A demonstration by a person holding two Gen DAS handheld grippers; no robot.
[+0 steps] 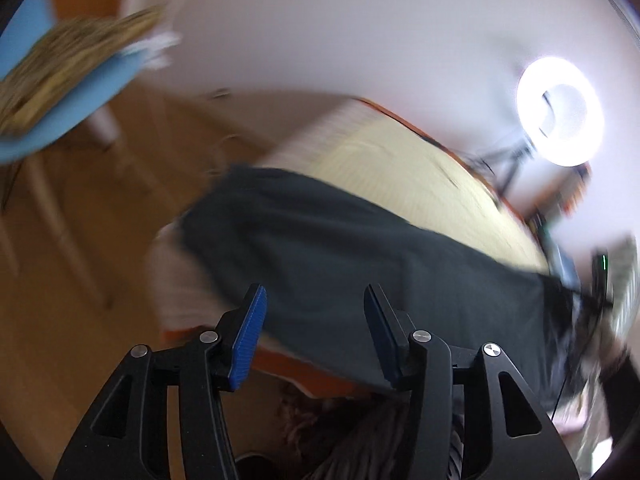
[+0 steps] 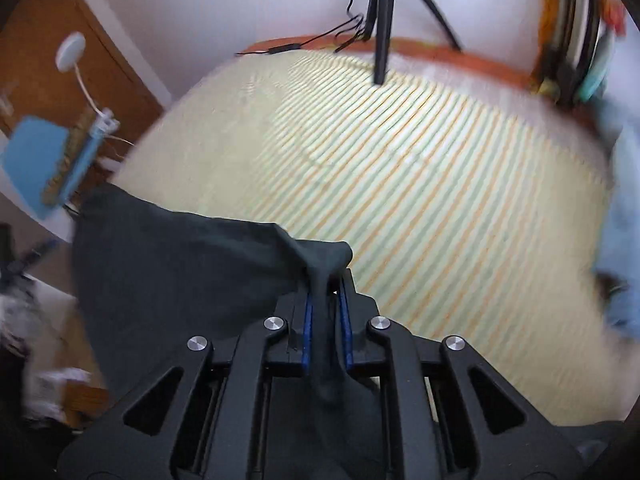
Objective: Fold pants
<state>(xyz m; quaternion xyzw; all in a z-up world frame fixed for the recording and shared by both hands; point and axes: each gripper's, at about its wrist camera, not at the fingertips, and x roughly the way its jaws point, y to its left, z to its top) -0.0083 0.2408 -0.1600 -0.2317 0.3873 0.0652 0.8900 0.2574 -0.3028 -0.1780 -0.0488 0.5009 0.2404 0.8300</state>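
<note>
The dark pants point(image 1: 344, 256) lie across the near edge of the striped yellow-green table cover point(image 1: 412, 176), partly hanging over the side. My left gripper point(image 1: 315, 300) is open above the cloth, nothing between its blue pads; this view is blurred by motion. In the right wrist view the pants point(image 2: 172, 264) spread to the left, and a bunched fold of them rises into my right gripper point(image 2: 326, 292), which is shut on that fold. The cloth runs down between the blue pads and over the gripper body.
A tripod point(image 2: 384, 20) with cables stands at the far edge of the striped cover point(image 2: 400, 168). A lit ring light point(image 1: 560, 110) stands at the right. A blue chair point(image 1: 60, 120) with a brown cushion sits left on the wooden floor. Pale blue cloth point(image 2: 624, 216) lies at the right.
</note>
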